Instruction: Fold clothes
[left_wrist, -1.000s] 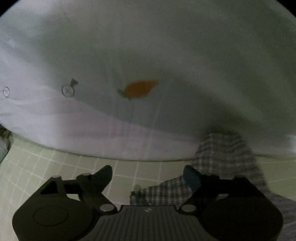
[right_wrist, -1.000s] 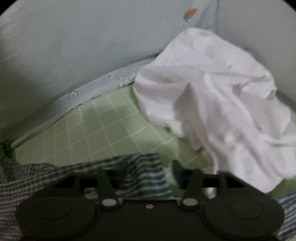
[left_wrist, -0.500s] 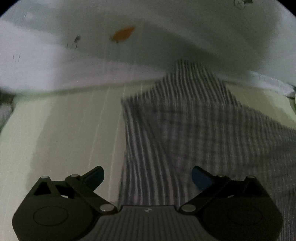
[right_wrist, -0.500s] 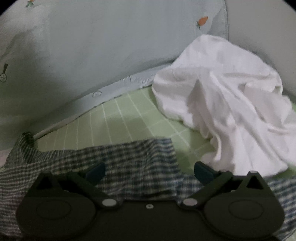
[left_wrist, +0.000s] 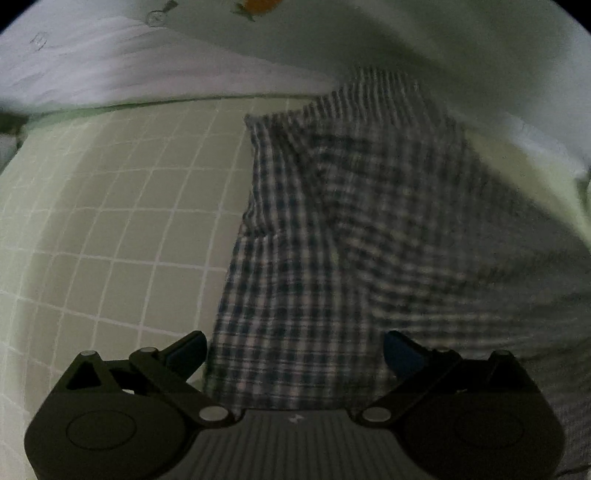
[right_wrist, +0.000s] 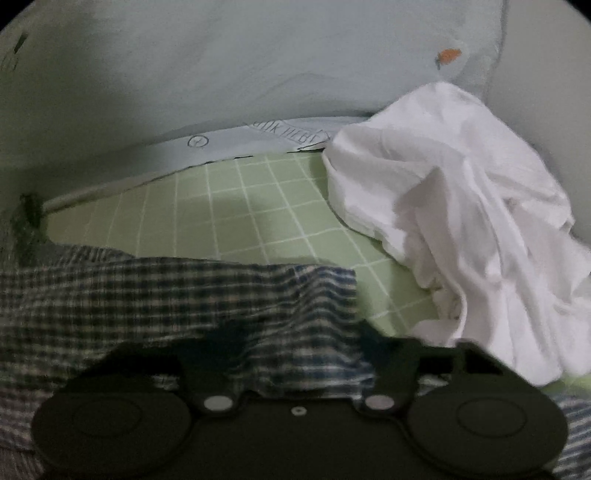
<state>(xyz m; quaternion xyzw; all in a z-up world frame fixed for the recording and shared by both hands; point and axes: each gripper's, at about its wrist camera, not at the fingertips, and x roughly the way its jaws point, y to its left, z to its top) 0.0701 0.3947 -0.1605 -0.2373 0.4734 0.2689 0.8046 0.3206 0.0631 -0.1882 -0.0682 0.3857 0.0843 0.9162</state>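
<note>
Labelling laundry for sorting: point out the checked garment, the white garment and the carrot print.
checked garment (left_wrist: 332, 258): left wrist view, its middle.
white garment (right_wrist: 461, 206): right wrist view, crumpled middle.
carrot print (right_wrist: 448, 56): right wrist view, orange body.

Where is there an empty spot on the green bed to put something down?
Bare green grid sheet lies left of the checked garment, below the pale bedding. A smaller bare patch sits between the checked garment and the white crumpled cloth. It is crowded at that white heap.
</note>
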